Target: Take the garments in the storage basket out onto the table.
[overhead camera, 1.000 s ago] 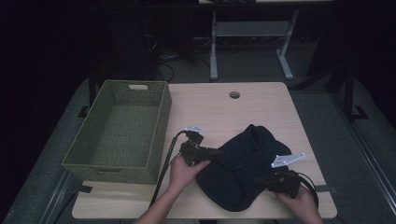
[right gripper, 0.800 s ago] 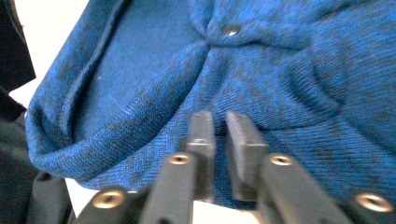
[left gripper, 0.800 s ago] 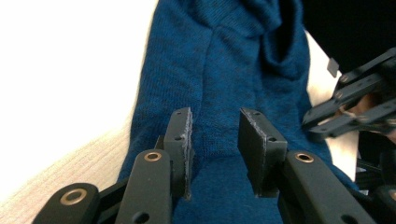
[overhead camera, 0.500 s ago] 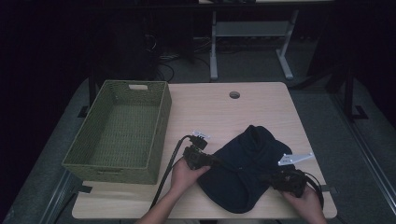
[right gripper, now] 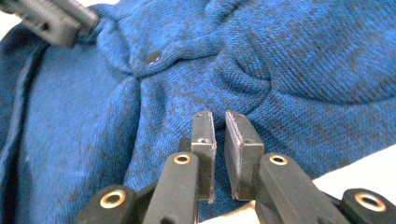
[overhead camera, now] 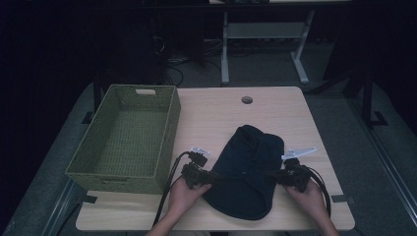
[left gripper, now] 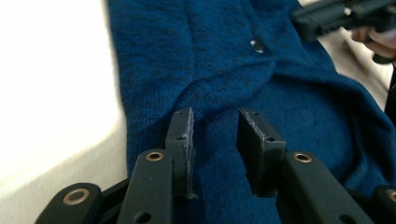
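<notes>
On the bench's front edge the blue sweater lies half-folded outside the basket; your left gripper stands spread, your right gripper nearly closed, neither pinching cloth.

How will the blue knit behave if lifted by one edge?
The knit would probably drape and sag: it lies in soft folds and creases. Its ribbed weave looks grippy rather than slippery. The right gripper, jaws nearly together, would likely pinch only a thin fold.

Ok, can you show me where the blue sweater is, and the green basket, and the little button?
blue sweater [overhead camera: 248, 172], high view, middle of the knit fabric.
green basket [overhead camera: 169, 123], high view, right wall of the woven basket.
button [right gripper: 152, 57], right gripper view, centre of the dark round button on the sweater.
</notes>
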`<action>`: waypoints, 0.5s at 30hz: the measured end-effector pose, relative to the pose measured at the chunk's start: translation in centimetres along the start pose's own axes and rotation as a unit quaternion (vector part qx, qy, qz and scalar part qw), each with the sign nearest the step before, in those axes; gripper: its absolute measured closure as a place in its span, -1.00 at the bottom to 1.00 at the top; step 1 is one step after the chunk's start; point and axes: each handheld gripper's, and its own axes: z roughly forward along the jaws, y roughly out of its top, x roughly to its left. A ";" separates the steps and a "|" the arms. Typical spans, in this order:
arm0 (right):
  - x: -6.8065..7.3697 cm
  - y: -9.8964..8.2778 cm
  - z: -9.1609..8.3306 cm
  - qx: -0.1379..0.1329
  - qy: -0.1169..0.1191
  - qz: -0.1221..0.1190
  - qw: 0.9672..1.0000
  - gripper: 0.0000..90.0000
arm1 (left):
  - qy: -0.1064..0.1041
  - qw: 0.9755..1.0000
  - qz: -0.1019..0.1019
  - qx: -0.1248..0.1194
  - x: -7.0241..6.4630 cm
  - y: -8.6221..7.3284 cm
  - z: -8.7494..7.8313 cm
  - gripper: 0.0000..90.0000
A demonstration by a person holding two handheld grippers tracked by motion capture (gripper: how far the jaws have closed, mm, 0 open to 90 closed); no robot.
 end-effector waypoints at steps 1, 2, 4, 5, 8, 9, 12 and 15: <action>0.0 0.3 0.2 0.003 0.000 0.000 1.000 0.81 | 0.002 1.000 0.002 -0.002 -0.1 -0.4 -0.2 0.46; 0.1 0.7 0.5 0.005 0.000 -0.001 1.000 0.80 | 0.002 1.000 0.003 -0.004 -0.1 -0.6 -0.4 0.46; 0.1 1.1 1.0 0.003 0.002 -0.001 1.000 0.80 | 0.002 1.000 0.002 -0.005 -0.3 -1.2 -0.7 0.45; 0.1 1.3 1.2 0.005 0.005 0.002 1.000 0.80 | 0.002 1.000 0.004 -0.006 -0.4 -1.4 -0.8 0.45; 0.1 2.1 1.7 0.009 0.006 -0.004 1.000 0.79 | 0.000 1.000 0.001 -0.009 -0.7 -2.1 -1.1 0.43; 0.1 2.3 1.9 0.009 0.006 -0.008 1.000 0.79 | 0.000 1.000 0.002 -0.008 -0.8 -2.3 -1.2 0.43; 0.1 2.6 2.4 0.004 0.011 -0.005 1.000 0.79 | -0.002 1.000 0.004 -0.009 -1.0 -2.9 -1.4 0.43; -0.1 2.7 2.7 -0.005 0.022 0.006 1.000 0.77 | -0.007 1.000 0.005 -0.009 -1.1 -3.2 -1.6 0.42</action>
